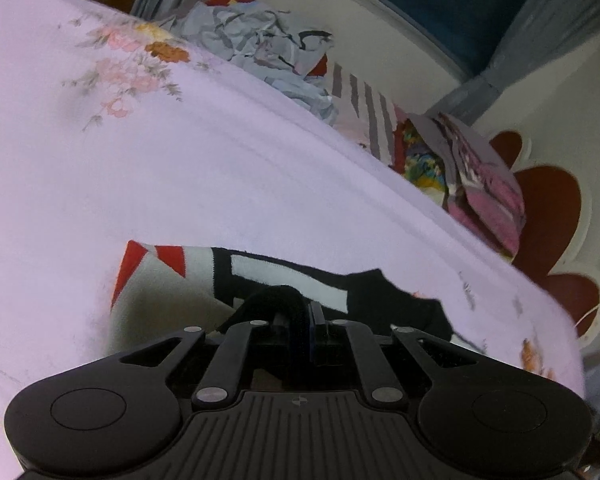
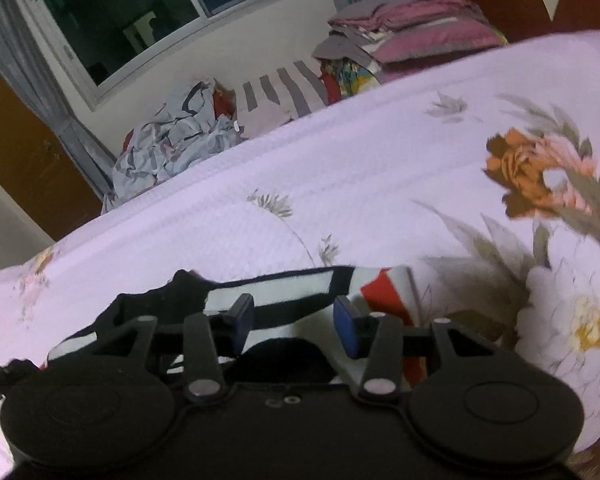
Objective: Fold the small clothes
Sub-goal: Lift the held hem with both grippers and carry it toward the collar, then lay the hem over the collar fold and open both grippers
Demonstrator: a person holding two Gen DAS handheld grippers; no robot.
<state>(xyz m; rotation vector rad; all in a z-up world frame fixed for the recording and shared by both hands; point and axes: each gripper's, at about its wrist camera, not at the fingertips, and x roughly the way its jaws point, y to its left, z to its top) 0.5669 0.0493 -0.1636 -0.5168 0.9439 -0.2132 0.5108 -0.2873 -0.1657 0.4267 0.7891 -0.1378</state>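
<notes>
A small white garment with black bands and red patches [image 1: 284,276] lies on a lilac floral bedspread [image 1: 180,160]. My left gripper [image 1: 300,316] is shut on the garment's black edge, which loops up over its fingertips. In the right wrist view the same garment [image 2: 300,284] lies under my right gripper [image 2: 294,320]. That gripper is open, its blue pads [image 2: 346,326] spread apart above the cloth and not pressing on it. The near part of the garment is hidden behind both gripper bodies.
Across the bedspread [image 2: 340,180], a crumpled grey pile of clothes [image 1: 260,44] [image 2: 172,140] sits at the far edge, beside a striped pillow [image 1: 364,112] [image 2: 284,84] and stacked pink and grey bedding [image 1: 484,184] [image 2: 412,28]. A dark red headboard [image 1: 548,208] and a window [image 2: 120,20] stand behind.
</notes>
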